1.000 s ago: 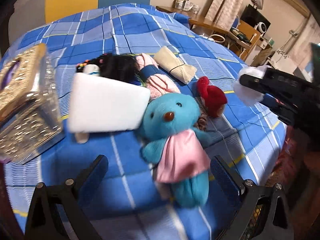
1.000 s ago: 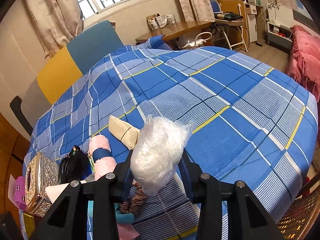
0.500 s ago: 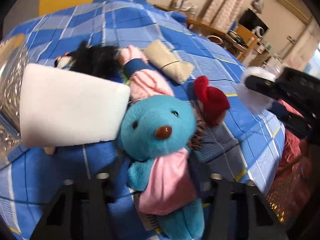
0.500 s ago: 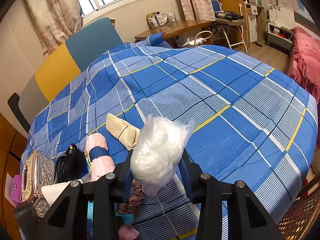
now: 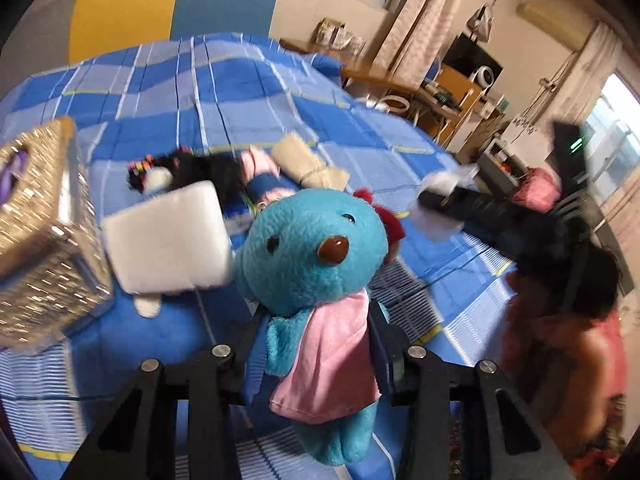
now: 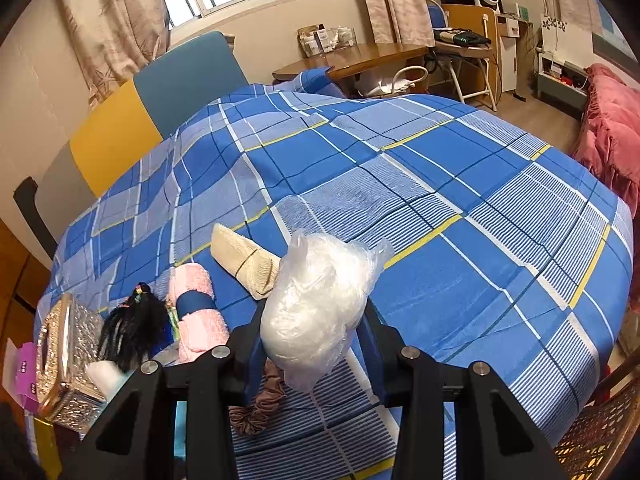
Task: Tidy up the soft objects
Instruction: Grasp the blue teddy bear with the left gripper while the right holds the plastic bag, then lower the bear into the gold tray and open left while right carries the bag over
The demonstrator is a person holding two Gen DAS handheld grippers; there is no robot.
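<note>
My left gripper (image 5: 316,336) is shut on a blue teddy bear in a pink dress (image 5: 316,280) and holds it up off the bed. My right gripper (image 6: 310,332) is shut on a clear plastic bag of white stuffing (image 6: 316,304), held above the bed; it also shows at the right of the left wrist view (image 5: 436,216). On the blue plaid bedspread (image 6: 460,184) lie a pink rolled towel with a blue band (image 6: 194,312), a beige rolled cloth (image 6: 244,258), a black wig-like toy (image 6: 134,328), a white foam block (image 5: 168,240) and a red plush (image 5: 390,222).
A shiny gold tissue box (image 5: 36,232) stands at the bed's left edge. A brown hair tie (image 6: 260,404) lies below the right gripper. A wooden table (image 6: 360,60) and chairs stand behind the bed. A pink blanket (image 6: 612,128) lies at the right.
My left gripper closed on the blue bear and lifted it off the bedspread. My right gripper still holds the bag and has barely moved.
</note>
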